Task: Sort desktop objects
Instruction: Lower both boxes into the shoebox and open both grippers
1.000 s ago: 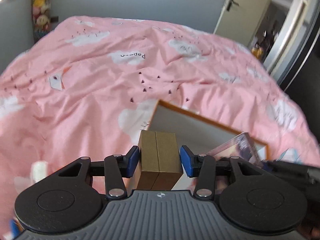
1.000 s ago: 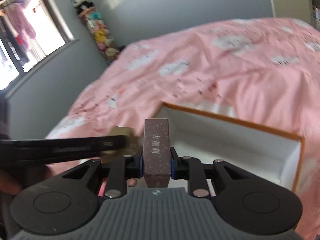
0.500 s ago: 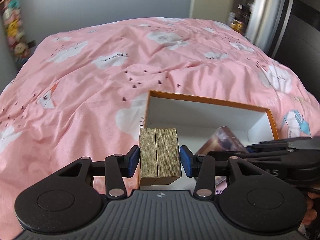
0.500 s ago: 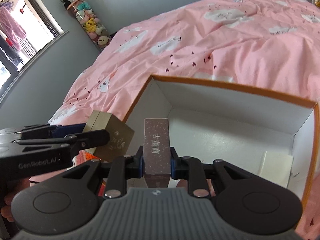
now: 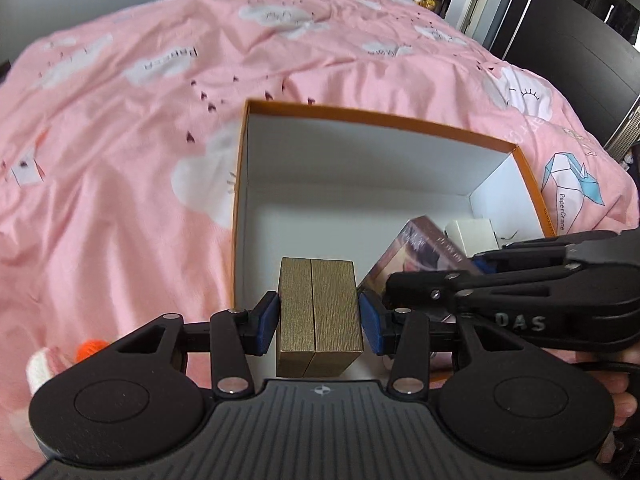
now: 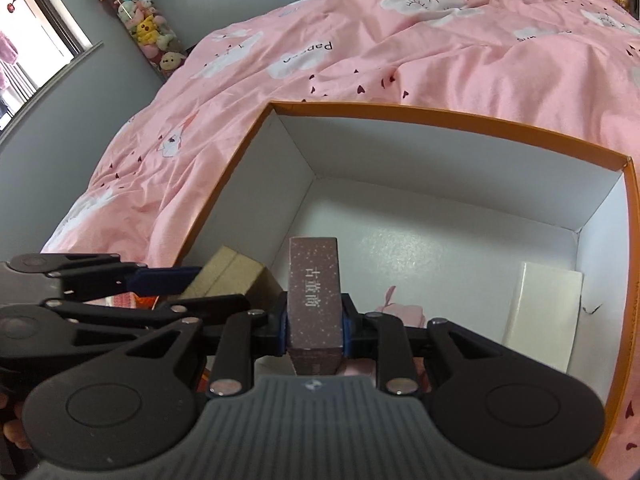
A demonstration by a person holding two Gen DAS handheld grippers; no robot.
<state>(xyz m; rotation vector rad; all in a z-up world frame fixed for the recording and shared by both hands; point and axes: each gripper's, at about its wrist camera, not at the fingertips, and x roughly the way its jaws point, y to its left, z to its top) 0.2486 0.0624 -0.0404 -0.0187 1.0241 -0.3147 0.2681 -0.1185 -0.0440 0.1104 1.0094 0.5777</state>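
While a white packet (image 6: 542,316) already lies in the orange box (image 6: 440,114), the left hand-held gripper (image 5: 319,317) clamps a gold box (image 5: 318,312) and the right hand-held gripper (image 6: 315,323) a maroon carton (image 6: 315,300), both unplaced.

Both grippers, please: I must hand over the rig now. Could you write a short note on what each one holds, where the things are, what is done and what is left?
Left gripper: shut on the gold box, over the near left corner of the orange storage box.
Right gripper: shut on the purple carton, over the storage box beside the gold box.
Done: a white box already lies inside, by the right wall.
Left: lower both items, release them, then withdraw. An orange and white thing on the bedspread may need sorting next.
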